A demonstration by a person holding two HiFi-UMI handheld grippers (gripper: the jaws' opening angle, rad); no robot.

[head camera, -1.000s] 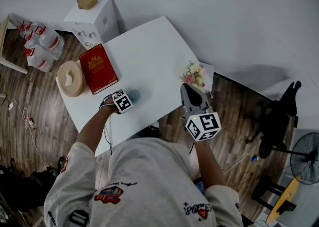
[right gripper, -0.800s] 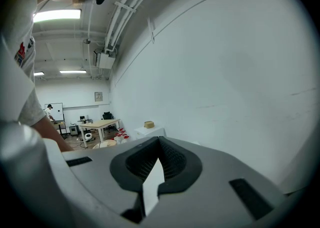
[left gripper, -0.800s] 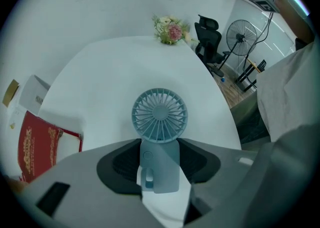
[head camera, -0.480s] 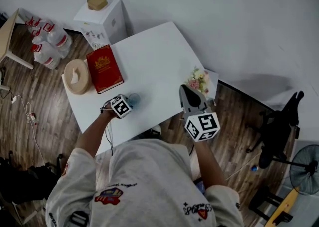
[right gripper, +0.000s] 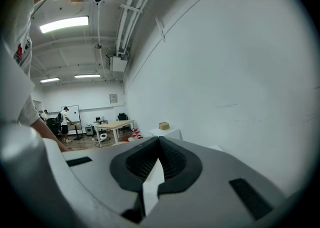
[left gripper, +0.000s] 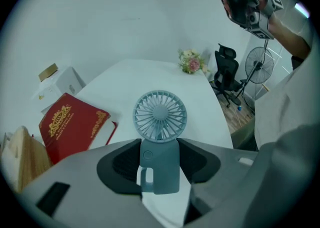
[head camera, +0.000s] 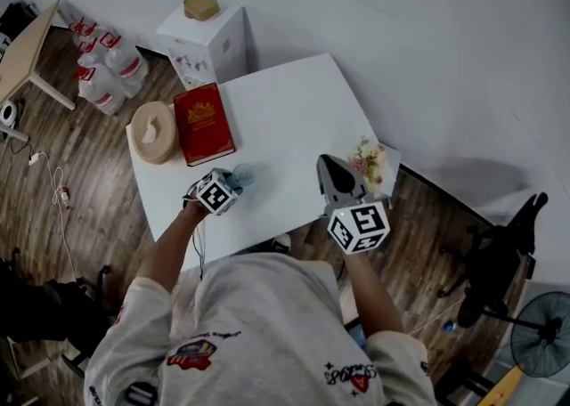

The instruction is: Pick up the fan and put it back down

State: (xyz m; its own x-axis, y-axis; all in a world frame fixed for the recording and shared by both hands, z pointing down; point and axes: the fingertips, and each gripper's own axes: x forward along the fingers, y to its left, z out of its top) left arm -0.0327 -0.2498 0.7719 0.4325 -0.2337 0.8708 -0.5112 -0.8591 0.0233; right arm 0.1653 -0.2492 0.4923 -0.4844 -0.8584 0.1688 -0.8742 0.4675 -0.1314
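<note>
Clearly plastic fan (left gripper: 160,117): pale blue, round ribbed grille, blocky handle. Long axis 6 to 12 o'clock, grille at 12. Left gripper (left gripper: 159,148) clamped the handle; right gripper (right gripper: 158,144) closed, empty.

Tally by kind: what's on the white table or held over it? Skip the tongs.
fan: 1
red book: 1
flower bunch: 1
round tissue holder: 1
Total: 4

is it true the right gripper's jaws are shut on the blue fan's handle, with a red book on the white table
No: it is the left gripper, per the left gripper view. Its jaws are shut on the blue fan handle; the rest stands.
</note>
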